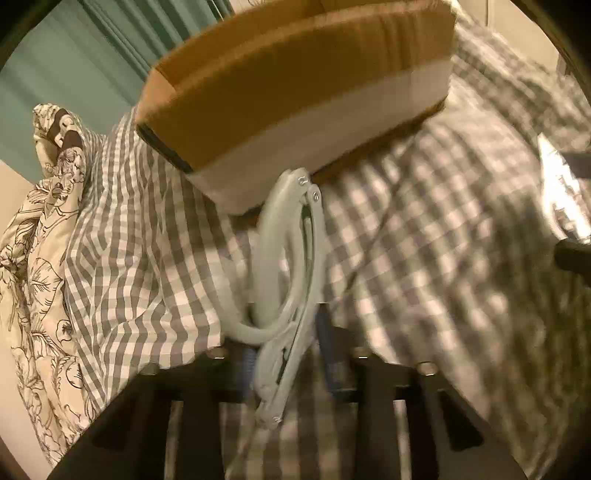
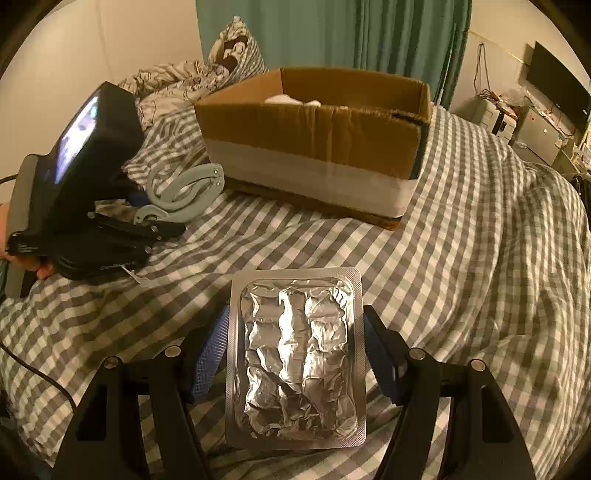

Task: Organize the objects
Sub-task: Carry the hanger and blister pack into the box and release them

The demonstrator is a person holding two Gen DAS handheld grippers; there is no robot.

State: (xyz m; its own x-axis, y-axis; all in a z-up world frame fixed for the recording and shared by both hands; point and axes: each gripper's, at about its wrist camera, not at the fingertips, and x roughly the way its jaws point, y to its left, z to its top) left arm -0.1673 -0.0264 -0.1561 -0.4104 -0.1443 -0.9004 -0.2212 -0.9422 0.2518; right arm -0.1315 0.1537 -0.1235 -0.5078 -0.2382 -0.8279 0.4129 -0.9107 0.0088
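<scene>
My left gripper is shut on a pale grey-green plastic folding clip, held just in front of the low side of an open cardboard box. The same gripper and clip show in the right wrist view, left of the box. My right gripper is shut on a silver foil blister pack, held upright above the checked bed cover, some way short of the box. Something white lies inside the box.
The box stands on a grey-and-white checked cover on a bed. A floral duvet is bunched at the left. Teal curtains hang behind. A desk with a monitor stands at the far right.
</scene>
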